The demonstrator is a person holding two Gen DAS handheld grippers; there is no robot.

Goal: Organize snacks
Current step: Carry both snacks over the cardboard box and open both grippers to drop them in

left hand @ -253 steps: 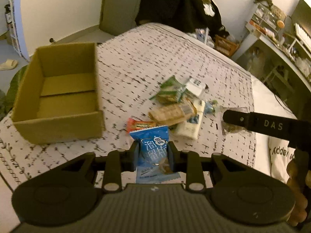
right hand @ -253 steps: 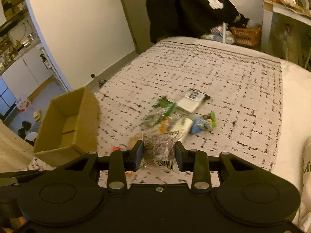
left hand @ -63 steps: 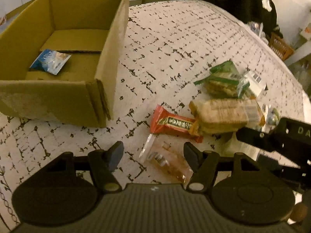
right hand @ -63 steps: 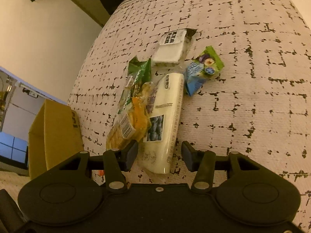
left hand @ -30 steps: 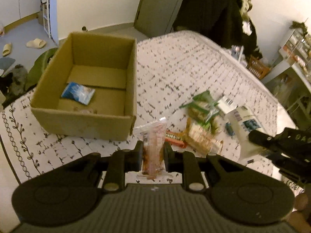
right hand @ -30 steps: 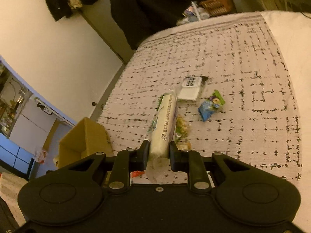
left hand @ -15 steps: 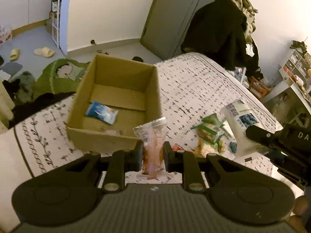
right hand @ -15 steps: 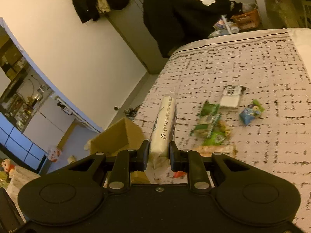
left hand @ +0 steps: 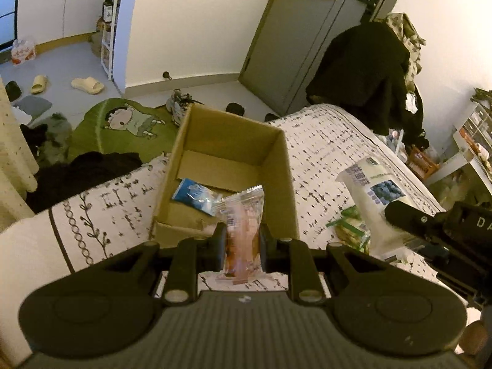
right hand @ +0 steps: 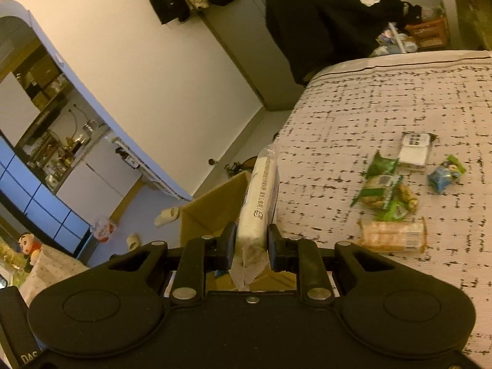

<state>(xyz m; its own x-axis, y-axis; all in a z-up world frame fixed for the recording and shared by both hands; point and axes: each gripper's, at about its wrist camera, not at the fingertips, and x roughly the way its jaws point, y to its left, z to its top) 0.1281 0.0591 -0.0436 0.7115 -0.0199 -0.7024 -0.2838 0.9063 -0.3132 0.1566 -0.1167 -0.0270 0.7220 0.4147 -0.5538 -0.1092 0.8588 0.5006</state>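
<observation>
My left gripper (left hand: 241, 241) is shut on a clear packet with an orange-pink snack (left hand: 243, 224), held above the near rim of the open cardboard box (left hand: 283, 178). A blue packet (left hand: 192, 195) lies inside the box. My right gripper (right hand: 252, 243) is shut on a long white packet with a blueberry picture (right hand: 259, 196); that packet also shows in the left wrist view (left hand: 373, 196), to the right of the box. In the right wrist view the box (right hand: 212, 209) is just beyond and below the white packet.
The box stands on a bed with a patterned cover (right hand: 384, 98). Loose snacks lie there: green packets (right hand: 384, 184), a cracker pack (right hand: 393, 236), a white box (right hand: 413, 150), a small blue packet (right hand: 444, 175). A green floor mat (left hand: 123, 123) and slippers (left hand: 87, 84) lie beyond the bed edge.
Both grippers picked up snacks about two seconds ago, lifted and moved left toward the box. Over the last half second the box has come closer under both.
</observation>
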